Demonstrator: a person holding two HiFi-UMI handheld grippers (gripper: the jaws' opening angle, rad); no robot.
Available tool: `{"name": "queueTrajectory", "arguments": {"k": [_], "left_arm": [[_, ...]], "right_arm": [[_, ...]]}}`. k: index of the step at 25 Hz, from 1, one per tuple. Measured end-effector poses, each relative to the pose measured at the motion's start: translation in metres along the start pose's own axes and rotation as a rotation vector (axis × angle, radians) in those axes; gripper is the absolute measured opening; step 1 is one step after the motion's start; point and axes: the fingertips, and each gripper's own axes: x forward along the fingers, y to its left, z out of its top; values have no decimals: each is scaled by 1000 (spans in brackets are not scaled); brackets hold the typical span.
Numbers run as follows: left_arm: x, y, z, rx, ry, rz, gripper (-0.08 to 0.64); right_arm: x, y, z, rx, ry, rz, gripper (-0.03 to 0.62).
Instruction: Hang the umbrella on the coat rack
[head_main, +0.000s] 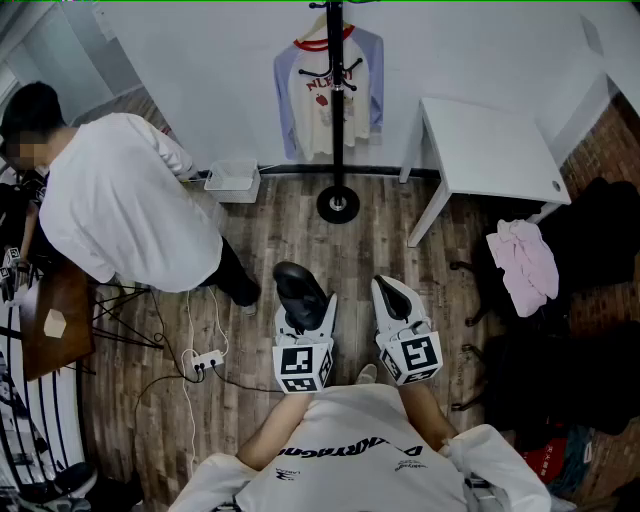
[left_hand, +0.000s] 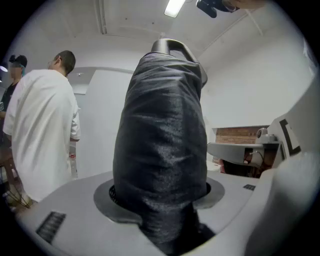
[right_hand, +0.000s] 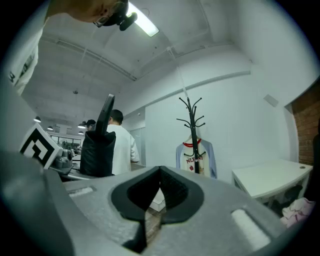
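The coat rack (head_main: 338, 100), with a shirt (head_main: 318, 100) hung on it, is shown down to its base in the head view only; its top hooks are shown only in the right gripper view. The folded black umbrella (left_hand: 160, 150) is gripped upright in the left claw (head_main: 305, 318), well apart from the rack. The right claw (right_hand: 159, 192) is closed on nothing.

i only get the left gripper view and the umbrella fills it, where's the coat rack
observer: dead ahead in the head view. The coat rack stands just left of a white table.
operator: anything hanging on it already
observer: yes, a shirt with blue sleeves hangs behind its pole.
operator: is the right gripper busy
observer: no, the right gripper is shut with nothing in it.
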Motion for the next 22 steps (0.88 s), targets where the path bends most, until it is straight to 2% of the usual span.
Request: {"name": "queueTrajectory", "arguments": {"k": [14, 18, 22], "left_arm": [[18, -56, -2, 6, -21, 23, 256], [18, -81, -16, -4, -36, 27, 256], [19, -94, -30, 7, -16, 27, 256]], "right_arm": [[-26, -51, 4, 16, -21, 38, -2], [-42, -67, -1, 10, -34, 56, -2], [-47, -69, -6, 14, -37, 84, -2]]}}
